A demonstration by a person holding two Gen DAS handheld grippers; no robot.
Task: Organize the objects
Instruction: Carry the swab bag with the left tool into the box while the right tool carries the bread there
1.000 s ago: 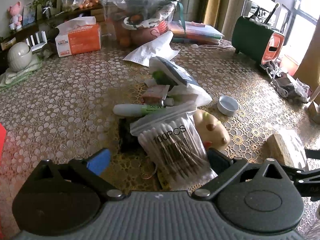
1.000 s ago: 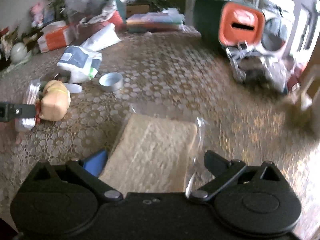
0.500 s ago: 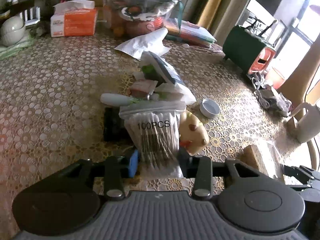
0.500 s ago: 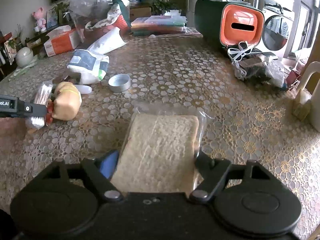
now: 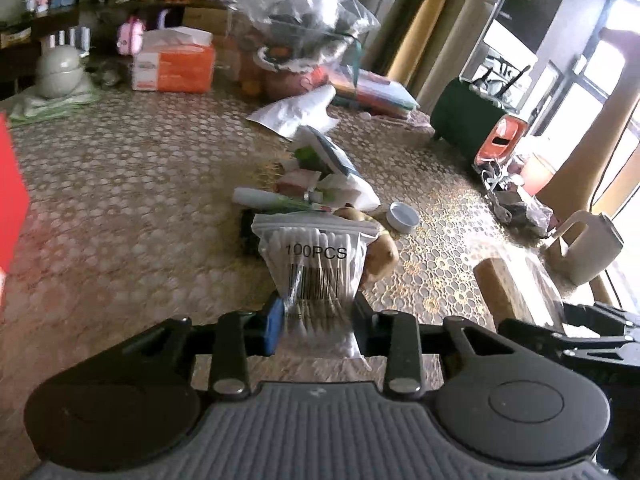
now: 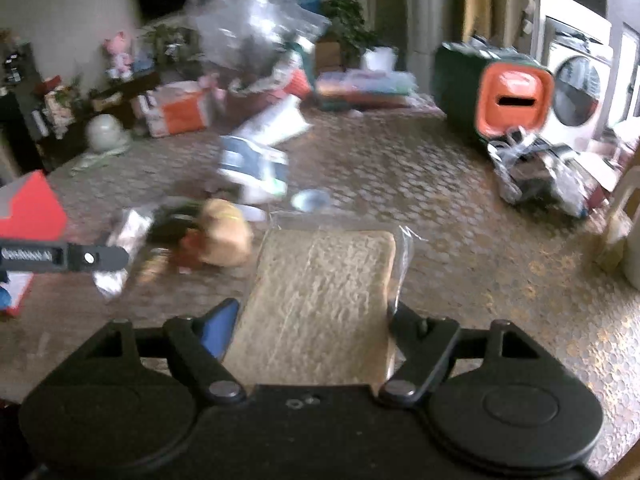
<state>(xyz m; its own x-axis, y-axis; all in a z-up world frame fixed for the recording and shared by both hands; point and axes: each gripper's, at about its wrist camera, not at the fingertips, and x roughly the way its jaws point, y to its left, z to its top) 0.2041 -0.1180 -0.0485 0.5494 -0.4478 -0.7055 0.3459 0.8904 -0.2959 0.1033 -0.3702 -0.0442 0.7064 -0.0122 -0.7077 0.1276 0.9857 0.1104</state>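
Observation:
A clear zip bag of cotton swabs (image 5: 316, 252), printed "100PCS", hangs off the patterned tablecloth (image 5: 120, 200). My left gripper (image 5: 318, 314) still closes its jaws, and the pads press on the bag's lower end. A slice of bread in a clear bag (image 6: 324, 280) is raised above the table with my right gripper (image 6: 312, 314) shut on its near end. The bread (image 5: 508, 288) also shows at the right of the left wrist view. The left gripper's finger (image 6: 80, 258) reaches in from the left of the right wrist view.
Behind the swab bag lies a pile: a tan toy (image 5: 384, 252), a white tube (image 5: 272, 198) and a small white dish (image 5: 402, 218). A red box (image 5: 12, 200) stands left, a green and orange container (image 5: 476, 136) right, a white jug (image 5: 592, 248) beyond the bread.
Both grippers went from open to closed, the left on the swab bag, the right on the bagged bread. Both then rose with their loads off the table.

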